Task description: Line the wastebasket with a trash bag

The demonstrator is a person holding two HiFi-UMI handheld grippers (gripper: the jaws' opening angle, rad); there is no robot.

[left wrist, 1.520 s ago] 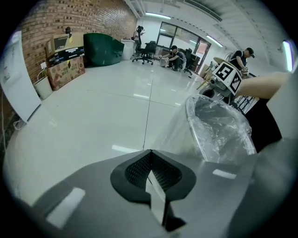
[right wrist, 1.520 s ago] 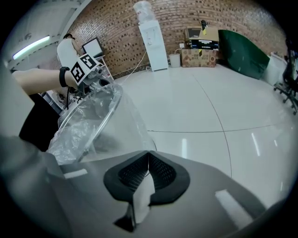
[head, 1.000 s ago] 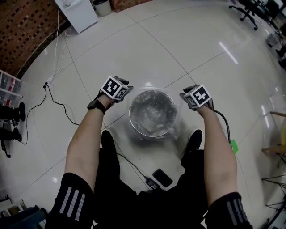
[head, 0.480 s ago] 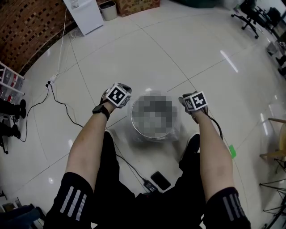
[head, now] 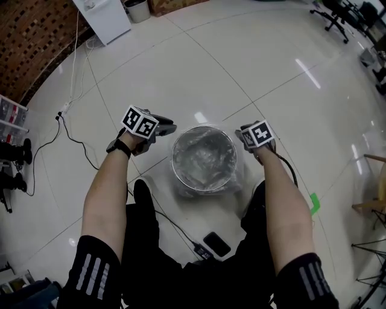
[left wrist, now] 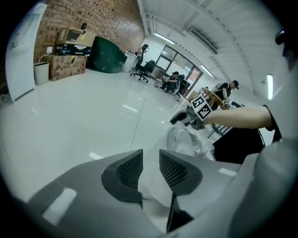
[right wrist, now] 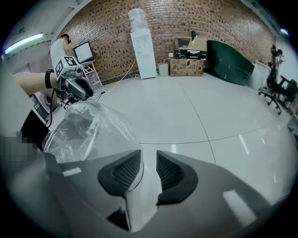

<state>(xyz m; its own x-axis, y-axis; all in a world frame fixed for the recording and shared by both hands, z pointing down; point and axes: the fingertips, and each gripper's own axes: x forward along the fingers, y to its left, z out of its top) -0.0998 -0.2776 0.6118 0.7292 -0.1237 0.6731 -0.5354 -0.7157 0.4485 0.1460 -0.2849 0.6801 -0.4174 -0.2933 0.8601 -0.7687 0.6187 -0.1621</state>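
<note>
The round metal wastebasket (head: 204, 158) stands on the floor between my feet, with a clear trash bag (head: 208, 151) inside it and film bunched around its base. My left gripper (head: 166, 128) hovers by the rim's left side. Its jaws have just been opening and stand apart (left wrist: 151, 157), nothing clearly between them; the bag (left wrist: 186, 142) lies beyond. My right gripper (head: 243, 131) is at the rim's right side. Its pads stand apart (right wrist: 149, 158), and the bag's film (right wrist: 88, 128) rises toward them, one thin edge running beside the left pad.
A phone (head: 218, 240) and a black cable (head: 181, 226) lie on the floor near my legs. A white water dispenser (head: 105, 18) and small bin (head: 137, 9) stand at the back left, office chairs (head: 335, 15) at the back right.
The left gripper has swung outward and turned, so its fingers now point sideways at the rim. The right gripper has sunk slightly beside the rim's right side.
</note>
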